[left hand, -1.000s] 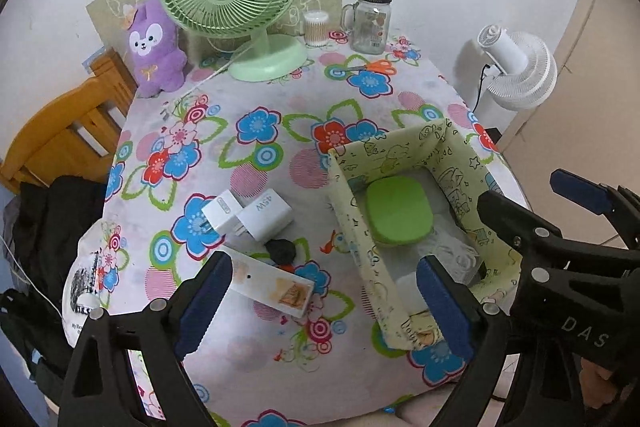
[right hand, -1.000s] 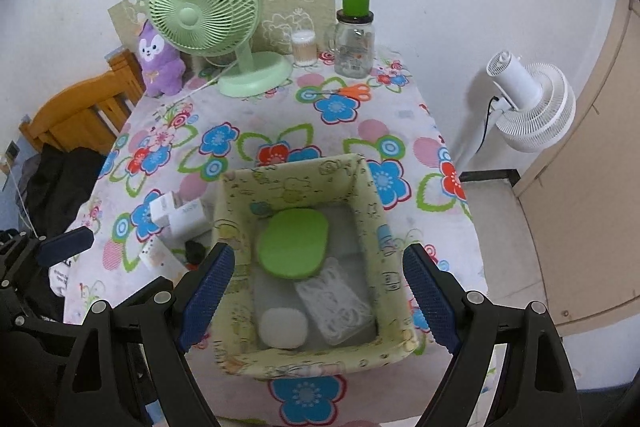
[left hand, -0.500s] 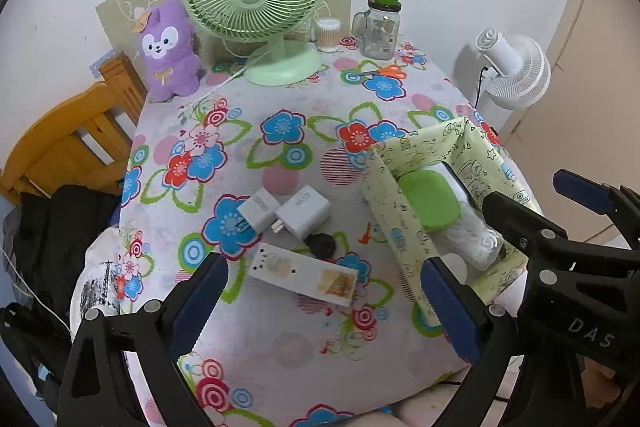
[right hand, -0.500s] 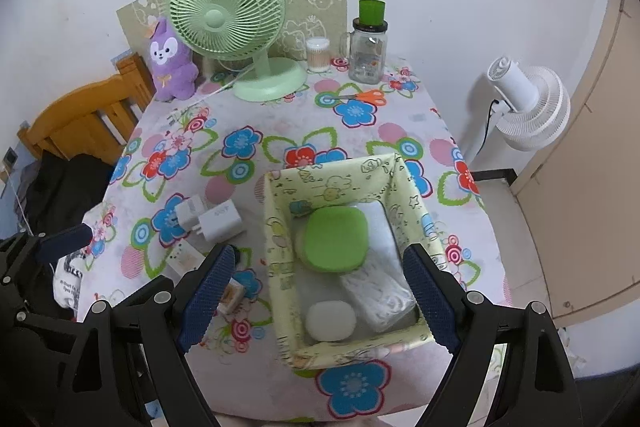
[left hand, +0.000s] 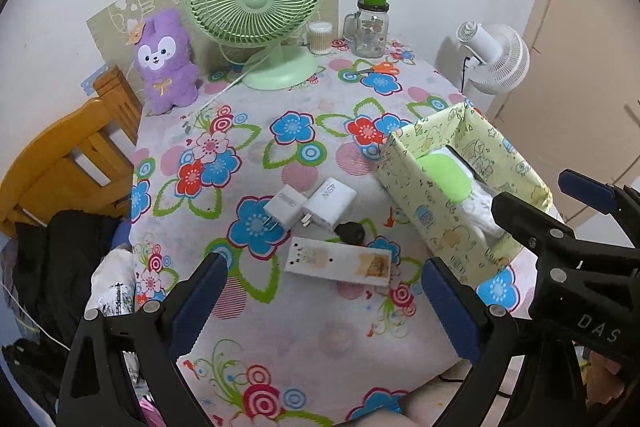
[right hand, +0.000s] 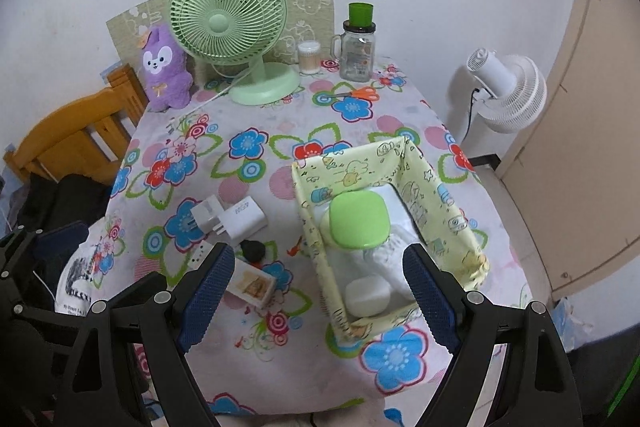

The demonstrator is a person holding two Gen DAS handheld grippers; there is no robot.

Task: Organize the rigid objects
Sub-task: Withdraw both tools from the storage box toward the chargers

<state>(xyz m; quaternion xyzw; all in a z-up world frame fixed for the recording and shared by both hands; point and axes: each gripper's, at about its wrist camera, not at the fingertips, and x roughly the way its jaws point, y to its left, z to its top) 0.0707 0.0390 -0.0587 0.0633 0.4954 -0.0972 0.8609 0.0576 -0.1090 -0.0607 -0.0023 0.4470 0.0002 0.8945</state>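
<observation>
Two white chargers (left hand: 310, 205) lie side by side mid-worktop (left hand: 248, 155), touching; a small black item (left hand: 350, 231) and a white rectangular box (left hand: 339, 264) sit just beside them. The yellow fabric bin (right hand: 310, 223) holds a green-lidded case (right hand: 358, 223). Left gripper (left hand: 320, 303) and right gripper (right hand: 318, 293) both stand apart, empty, above the worktop.

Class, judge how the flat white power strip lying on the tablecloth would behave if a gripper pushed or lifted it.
The power strip looks like a rigid flat bar, so it probably keeps its shape. Lying flat, it should slide, not roll. Grasped at one end, it would likely droop or twist.
</observation>
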